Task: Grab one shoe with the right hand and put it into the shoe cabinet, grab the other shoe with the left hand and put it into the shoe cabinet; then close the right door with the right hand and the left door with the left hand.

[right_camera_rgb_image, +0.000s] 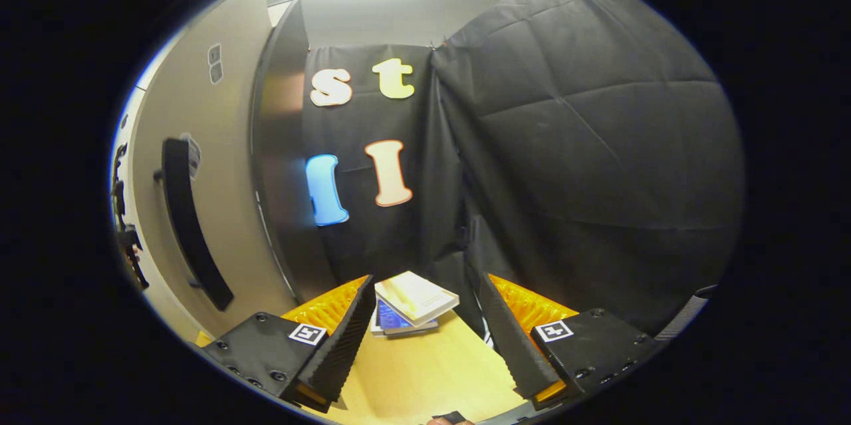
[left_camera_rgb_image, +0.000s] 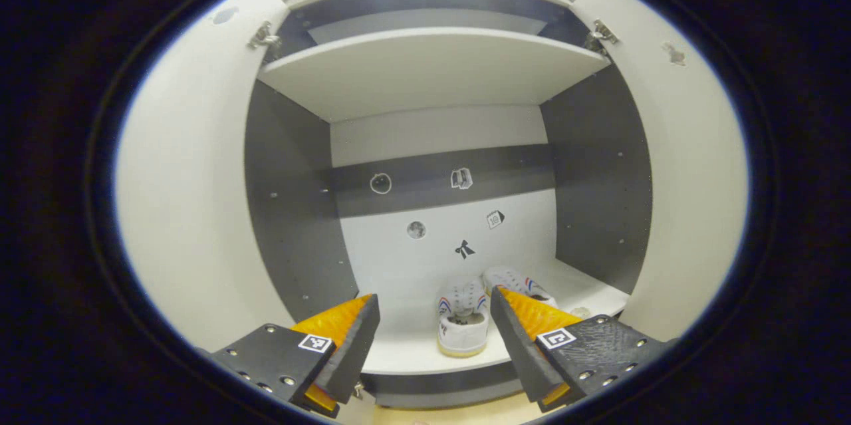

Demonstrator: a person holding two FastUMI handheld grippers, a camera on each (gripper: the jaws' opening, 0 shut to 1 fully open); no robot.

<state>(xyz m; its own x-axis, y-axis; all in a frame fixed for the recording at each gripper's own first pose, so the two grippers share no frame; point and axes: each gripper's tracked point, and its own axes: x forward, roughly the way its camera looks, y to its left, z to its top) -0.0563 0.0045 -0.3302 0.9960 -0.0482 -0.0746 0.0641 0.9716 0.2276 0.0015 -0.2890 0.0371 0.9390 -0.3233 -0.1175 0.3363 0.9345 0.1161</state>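
Both white canvas shoes lie near the front edge of the white-and-grey shoe cabinet's bottom shelf, while the left gripper and right gripper, fingers wide and empty, risk swinging the white right door onto protruding heels.

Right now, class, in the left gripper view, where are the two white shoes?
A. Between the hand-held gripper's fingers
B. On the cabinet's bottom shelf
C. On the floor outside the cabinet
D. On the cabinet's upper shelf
B: both white shoes lie side by side on the cabinet's bottom shelf, beyond the open left hand-held gripper, with the upper shelf above them.
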